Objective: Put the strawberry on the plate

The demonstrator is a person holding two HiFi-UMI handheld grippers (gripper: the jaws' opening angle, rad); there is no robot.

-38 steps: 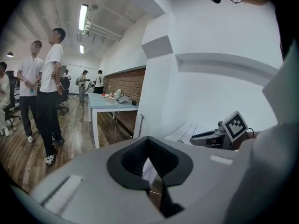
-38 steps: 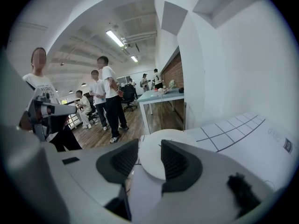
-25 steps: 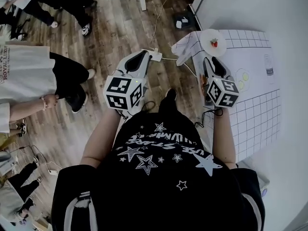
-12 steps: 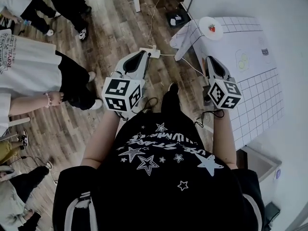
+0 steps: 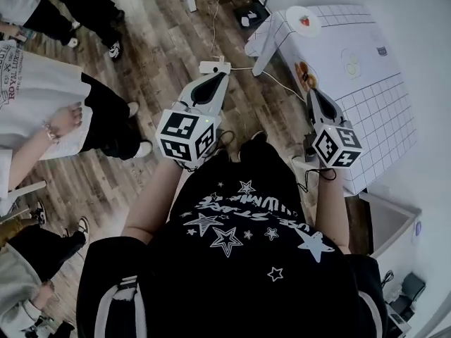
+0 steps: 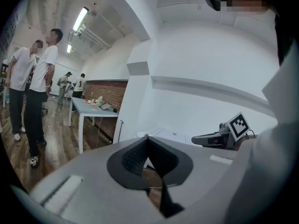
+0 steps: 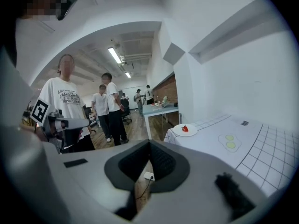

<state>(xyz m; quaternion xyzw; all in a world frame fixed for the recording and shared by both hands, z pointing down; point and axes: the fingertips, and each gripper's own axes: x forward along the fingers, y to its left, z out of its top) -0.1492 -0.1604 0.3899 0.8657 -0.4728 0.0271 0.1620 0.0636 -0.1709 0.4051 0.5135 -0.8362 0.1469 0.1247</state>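
A red strawberry (image 5: 304, 20) lies on a small white plate (image 5: 296, 14) at the far left corner of the white gridded table (image 5: 366, 97). The right gripper view shows the same strawberry (image 7: 185, 129) on its plate (image 7: 190, 133), well ahead of the jaws. My right gripper (image 5: 311, 92) hangs off the table's near edge, shut and empty. My left gripper (image 5: 213, 76) is over the wooden floor, left of the table, also shut with nothing in it. In each gripper view the pads meet at the tip.
Several people stand on the wooden floor at the left (image 5: 42, 104). A white power strip (image 5: 213, 67) and its cables lie on the floor by the table leg (image 5: 262, 56). Printed pictures (image 5: 350, 64) mark the tablecloth. A second table (image 7: 159, 107) stands farther back.
The person has drawn back from the table, so the plate with the strawberry now sits farther from both grippers. The right gripper has come off the tablecloth to beside its edge.
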